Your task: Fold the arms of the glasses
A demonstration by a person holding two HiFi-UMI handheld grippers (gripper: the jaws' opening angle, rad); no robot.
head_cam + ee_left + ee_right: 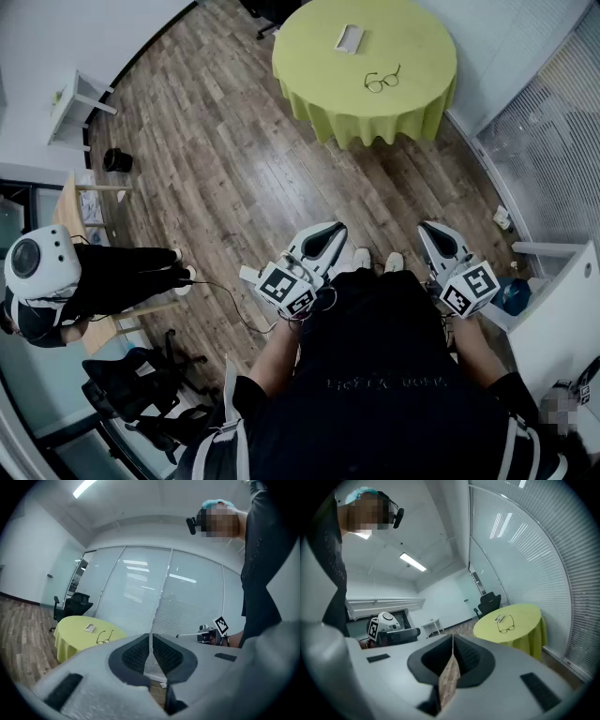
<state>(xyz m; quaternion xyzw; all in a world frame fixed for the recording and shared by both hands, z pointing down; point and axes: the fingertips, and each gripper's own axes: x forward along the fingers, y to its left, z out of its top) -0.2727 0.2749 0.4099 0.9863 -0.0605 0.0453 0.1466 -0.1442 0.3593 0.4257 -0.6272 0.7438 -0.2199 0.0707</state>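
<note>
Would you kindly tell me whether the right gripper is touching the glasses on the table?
Apart. The head view shows the right gripper held at the person's waist, with floor between it and the table where the glasses lie.

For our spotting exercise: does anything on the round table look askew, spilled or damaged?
Nothing stands out. The glasses lie on the table, arms open, near a small white item. The left gripper and right gripper are shut, empty, away from it.

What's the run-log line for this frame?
phase: not started | left gripper: jaws shut, empty | right gripper: jaws shut, empty | glasses: arms open, on table, far off
</note>
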